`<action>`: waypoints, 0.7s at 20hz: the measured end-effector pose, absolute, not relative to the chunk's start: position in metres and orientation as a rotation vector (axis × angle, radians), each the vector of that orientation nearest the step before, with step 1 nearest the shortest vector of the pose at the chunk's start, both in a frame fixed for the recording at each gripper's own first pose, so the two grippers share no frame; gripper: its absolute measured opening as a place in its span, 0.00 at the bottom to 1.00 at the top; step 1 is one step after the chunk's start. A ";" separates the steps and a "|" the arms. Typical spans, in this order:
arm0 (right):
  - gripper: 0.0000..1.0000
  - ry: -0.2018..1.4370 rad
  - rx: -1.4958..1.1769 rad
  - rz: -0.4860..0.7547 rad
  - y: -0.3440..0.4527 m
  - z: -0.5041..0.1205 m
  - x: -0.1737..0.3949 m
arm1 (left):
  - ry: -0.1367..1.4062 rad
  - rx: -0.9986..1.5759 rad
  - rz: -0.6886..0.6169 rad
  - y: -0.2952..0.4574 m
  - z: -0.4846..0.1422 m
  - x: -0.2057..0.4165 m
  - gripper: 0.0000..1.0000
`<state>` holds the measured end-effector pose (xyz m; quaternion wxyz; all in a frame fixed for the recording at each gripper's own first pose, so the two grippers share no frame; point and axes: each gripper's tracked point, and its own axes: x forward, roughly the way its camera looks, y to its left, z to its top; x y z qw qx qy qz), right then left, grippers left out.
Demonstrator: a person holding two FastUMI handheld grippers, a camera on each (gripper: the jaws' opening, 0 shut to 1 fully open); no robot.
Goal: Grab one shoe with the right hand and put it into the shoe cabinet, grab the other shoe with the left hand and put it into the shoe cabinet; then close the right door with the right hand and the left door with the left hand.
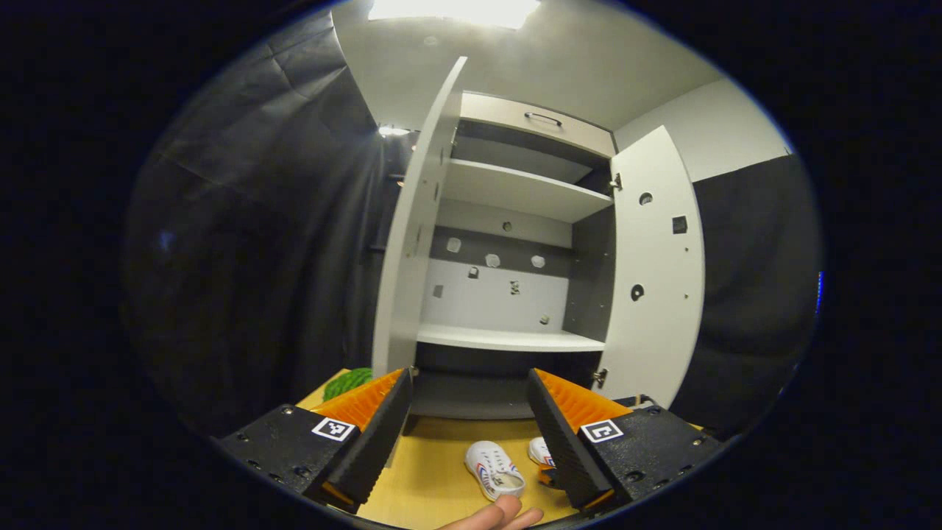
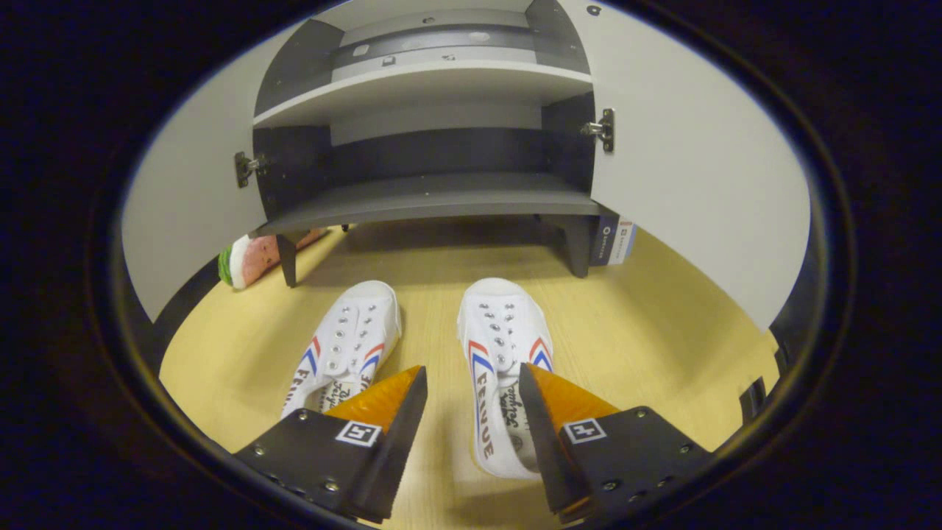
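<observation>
Two white canvas shoes with red and blue stripes lie side by side on the wooden floor, toes toward the shoe cabinet [image 2: 434,199]. In the right gripper view, the right-hand shoe [image 2: 504,346] lies between the spread fingers of my right gripper [image 2: 471,383], which is open just above its heel end. The left-hand shoe [image 2: 349,342] lies beside the left finger. In the left gripper view, my left gripper [image 1: 469,379] is open and held higher, facing the open cabinet [image 1: 508,338]. Both shoes [image 1: 494,469] appear small, far below it.
Both cabinet doors stand wide open, the left door [image 1: 412,243] and the right door [image 1: 655,280]. A watermelon-patterned object [image 2: 250,258] lies by the cabinet's left leg and a small box [image 2: 612,239] by its right leg. A person's fingertips [image 1: 500,514] show at the bottom edge.
</observation>
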<state>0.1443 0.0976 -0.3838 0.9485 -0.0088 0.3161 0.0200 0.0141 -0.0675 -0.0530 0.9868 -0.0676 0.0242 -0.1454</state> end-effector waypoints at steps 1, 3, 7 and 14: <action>0.74 0.663 -0.008 0.035 0.098 -0.391 0.145 | 0.069 -0.127 -0.305 -0.071 -0.060 0.018 0.96; 0.60 0.672 -0.021 0.073 0.098 -0.403 0.153 | 0.083 -0.103 -0.300 -0.073 -0.068 0.026 0.96; 0.24 0.611 -0.021 0.128 0.087 -0.402 0.159 | 0.096 -0.114 -0.301 -0.077 -0.081 0.038 0.96; 0.05 0.601 0.031 0.250 0.096 -0.402 0.160 | 0.143 -0.116 -0.283 -0.079 -0.099 0.053 0.96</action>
